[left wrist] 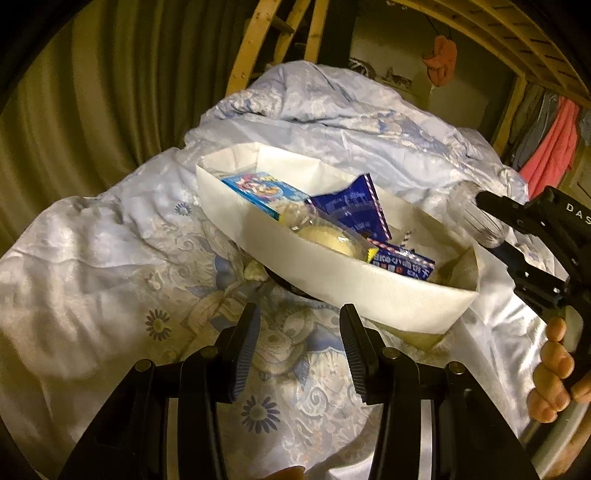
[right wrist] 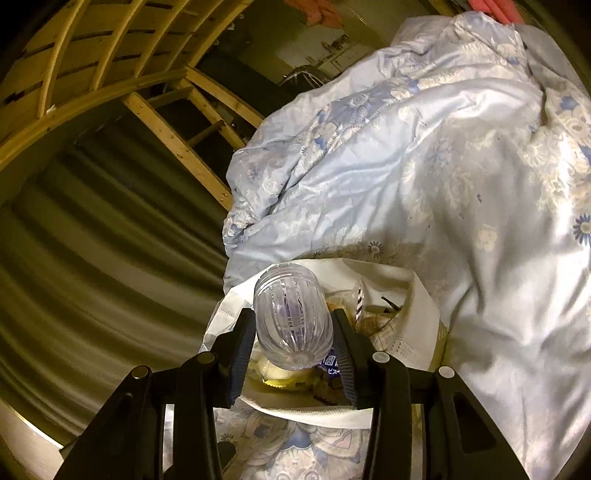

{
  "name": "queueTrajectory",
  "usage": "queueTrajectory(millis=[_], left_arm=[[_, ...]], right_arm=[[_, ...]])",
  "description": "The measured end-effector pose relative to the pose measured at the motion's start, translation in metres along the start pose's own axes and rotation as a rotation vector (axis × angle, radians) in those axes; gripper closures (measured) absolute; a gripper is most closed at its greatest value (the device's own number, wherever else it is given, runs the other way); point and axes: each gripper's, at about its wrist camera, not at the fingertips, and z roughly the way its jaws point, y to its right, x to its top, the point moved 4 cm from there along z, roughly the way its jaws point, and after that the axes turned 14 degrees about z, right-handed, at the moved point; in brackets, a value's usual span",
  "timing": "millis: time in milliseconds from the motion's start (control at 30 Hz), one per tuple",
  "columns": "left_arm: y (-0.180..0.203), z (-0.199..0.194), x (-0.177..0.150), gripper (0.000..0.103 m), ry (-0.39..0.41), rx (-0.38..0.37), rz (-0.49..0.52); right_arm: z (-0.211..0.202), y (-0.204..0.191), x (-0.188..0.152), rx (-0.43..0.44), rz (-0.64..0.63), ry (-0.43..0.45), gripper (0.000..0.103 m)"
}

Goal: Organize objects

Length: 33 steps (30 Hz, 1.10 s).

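Clamping a clear ribbed plastic bottle (right wrist: 291, 325) between its black ridged pads, the right gripper (right wrist: 291, 332) holds it over the white soft-sided fabric bin (left wrist: 369, 291); the left gripper (left wrist: 299, 325) is w/ jaws apart, nothing between, just short of the bin's near wall. Inside: glossy blue carton (left wrist: 258, 192), dark-blue foil snack packs (left wrist: 354, 210), pale round bun in clear wrap (left wrist: 332, 240). Behind lies a crumpled satin blue-floral quilt (left wrist: 332, 107), then wooden slats (left wrist: 491, 29).
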Motion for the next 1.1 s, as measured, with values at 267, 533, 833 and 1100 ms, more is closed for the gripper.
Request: queueTrajectory(millis=[267, 533, 833, 1100], left_arm=[[0.003, 0.002, -0.002, 0.059, -0.015, -0.011, 0.006], [0.000, 0.004, -0.004, 0.059, -0.038, 0.000, -0.012], [-0.007, 0.001, -0.005, 0.059, -0.044, -0.001, -0.044], [-0.009, 0.004, -0.005, 0.059, -0.057, -0.004, -0.050]], right_arm=[[0.013, 0.011, -0.005, -0.060, -0.014, -0.046, 0.061], [-0.020, -0.027, -0.002, -0.141, -0.251, -0.076, 0.052], [-0.070, -0.005, -0.009, -0.438, -0.668, -0.185, 0.043], [-0.018, 0.148, -0.017, -0.676, -0.677, -0.419, 0.001]])
